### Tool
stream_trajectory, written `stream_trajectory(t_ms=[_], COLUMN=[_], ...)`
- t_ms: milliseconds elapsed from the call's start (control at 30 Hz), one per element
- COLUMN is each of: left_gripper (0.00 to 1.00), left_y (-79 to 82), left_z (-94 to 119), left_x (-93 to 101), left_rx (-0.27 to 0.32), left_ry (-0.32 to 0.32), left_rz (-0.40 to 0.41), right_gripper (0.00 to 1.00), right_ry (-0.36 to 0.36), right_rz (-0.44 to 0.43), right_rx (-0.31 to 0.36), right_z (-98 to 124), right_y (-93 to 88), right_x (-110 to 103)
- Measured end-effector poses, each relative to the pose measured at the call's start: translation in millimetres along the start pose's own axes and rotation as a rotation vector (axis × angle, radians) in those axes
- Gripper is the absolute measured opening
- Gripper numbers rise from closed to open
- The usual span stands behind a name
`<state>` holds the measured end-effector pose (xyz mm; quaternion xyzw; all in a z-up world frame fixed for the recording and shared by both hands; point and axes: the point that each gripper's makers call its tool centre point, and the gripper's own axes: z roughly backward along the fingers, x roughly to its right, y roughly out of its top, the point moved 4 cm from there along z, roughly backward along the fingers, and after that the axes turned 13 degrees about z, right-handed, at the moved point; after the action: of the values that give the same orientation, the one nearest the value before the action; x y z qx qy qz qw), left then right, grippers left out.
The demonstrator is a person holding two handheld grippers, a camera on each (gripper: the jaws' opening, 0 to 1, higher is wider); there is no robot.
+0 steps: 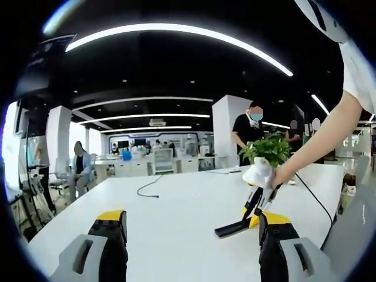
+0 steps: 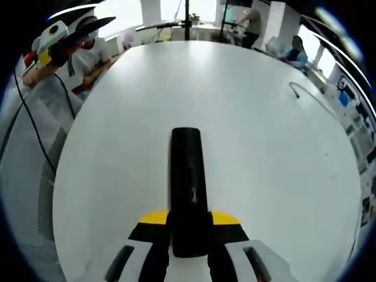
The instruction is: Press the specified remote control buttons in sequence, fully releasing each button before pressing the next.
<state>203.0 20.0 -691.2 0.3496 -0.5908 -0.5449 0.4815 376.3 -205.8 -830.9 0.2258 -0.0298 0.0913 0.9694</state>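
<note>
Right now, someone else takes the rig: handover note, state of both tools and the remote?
Right tool: shut on the black remote, holding it by its near end above the white table.
Left tool: open, holding nothing, aimed across the table; the right tool with the remote shows ahead of it.
Done: remote is picked up.
Left: no press is under way; I cannot tell if any button has been pressed.

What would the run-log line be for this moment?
right gripper: shut on black remote, above white table | left gripper: open, holding nothing | button press: cannot tell
</note>
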Motion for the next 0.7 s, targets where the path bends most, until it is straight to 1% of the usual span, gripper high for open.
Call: stream_trajectory(t_ms=[200,500,533,567,600,700], left_gripper=[0.96,0.96,0.96,0.97,0.97,0.97], left_y=[-2.0,-7.0,-6.9,-5.2,-4.3,-7.4], left_z=[-1,-1,-1,-2,-2,-2], left_x=[0.3,-2.4,-1.8,0.4,1.4,2.6], left_rx=[-0.006,-0.013,-0.012,0.001,0.005,-0.015], left_ry=[-0.004,-0.004,-0.008,-0.021,-0.026,-0.027], left_rz=[0.000,0.006,0.012,0.025,0.024,0.000], right_gripper=[0.21,0.21,0.21,0.21,0.21,0.21], right_ry=[-0.011,0.006,0.007,0.010,0.014,0.016], right_rz=[-0.018,0.007,0.008,0.011,0.018,0.018], right_rx=[0.010,-0.005,-0.004,-0.003,-0.002,0.002], right_z=[0,0,0,0,0,0], right_y=[-2.6,-4.4,-4.7,-5.1,-5.4,-6.6], right_x=[8,18,19,21,23,28])
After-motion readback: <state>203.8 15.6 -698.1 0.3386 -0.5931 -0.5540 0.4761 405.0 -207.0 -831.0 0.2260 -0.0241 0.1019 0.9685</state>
